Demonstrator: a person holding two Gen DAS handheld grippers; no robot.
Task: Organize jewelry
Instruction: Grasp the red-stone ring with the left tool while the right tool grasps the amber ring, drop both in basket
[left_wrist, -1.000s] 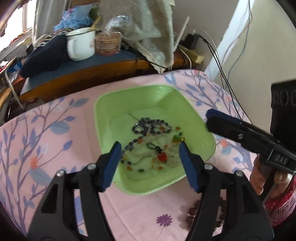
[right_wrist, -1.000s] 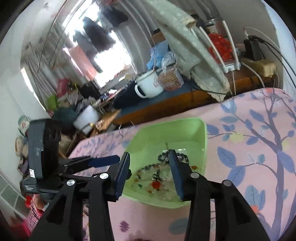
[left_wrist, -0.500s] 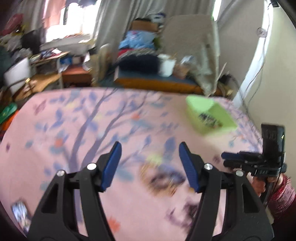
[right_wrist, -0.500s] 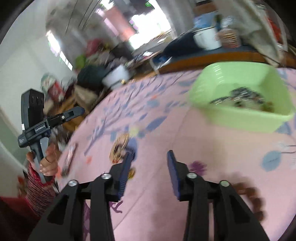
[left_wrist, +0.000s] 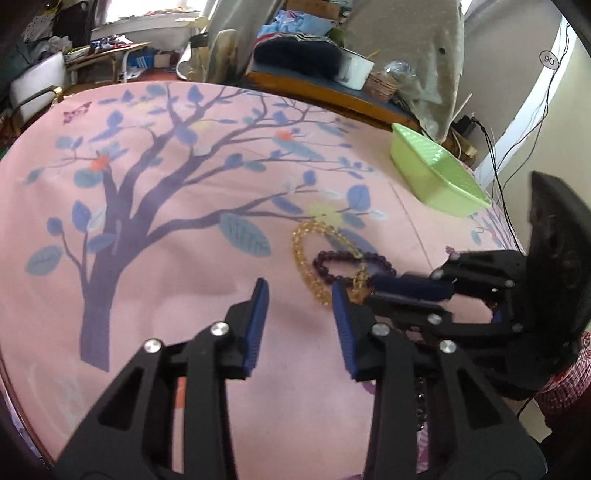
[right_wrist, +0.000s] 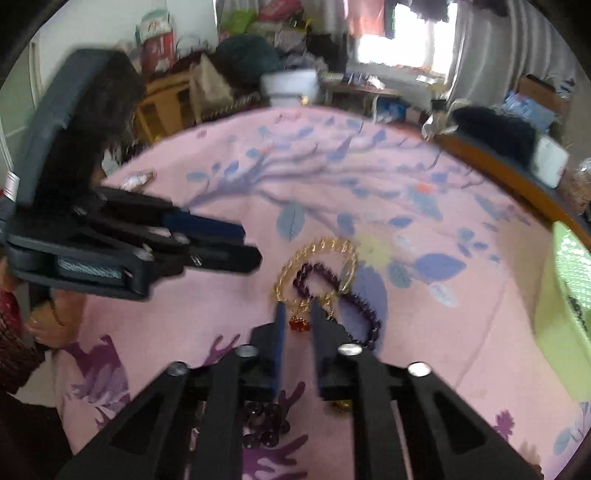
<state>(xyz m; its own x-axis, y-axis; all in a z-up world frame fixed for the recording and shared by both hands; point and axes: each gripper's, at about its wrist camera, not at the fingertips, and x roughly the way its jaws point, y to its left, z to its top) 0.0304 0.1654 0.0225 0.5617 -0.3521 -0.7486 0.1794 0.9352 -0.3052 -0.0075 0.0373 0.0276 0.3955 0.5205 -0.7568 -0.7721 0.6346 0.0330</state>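
A yellow bead bracelet lies on the pink tree-print cloth, looped with a dark purple bead bracelet. My right gripper points down at them, its jaws drawn in tight on the yellow bracelet's red charm. My left gripper hovers just left of the bracelets. Its jaws are closing and only bare cloth lies between them. The green basin stands far off at the cloth's right edge.
More dark beads lie on the cloth under my right gripper. A hand in a red checked sleeve holds the left gripper. Behind the cloth runs a wooden bench with a white mug and clutter. Cables hang by the wall.
Both grippers left the green basin and swung down over the cloth to the bracelets. The right jaws narrowed onto the red charm. The left jaws came closer together.
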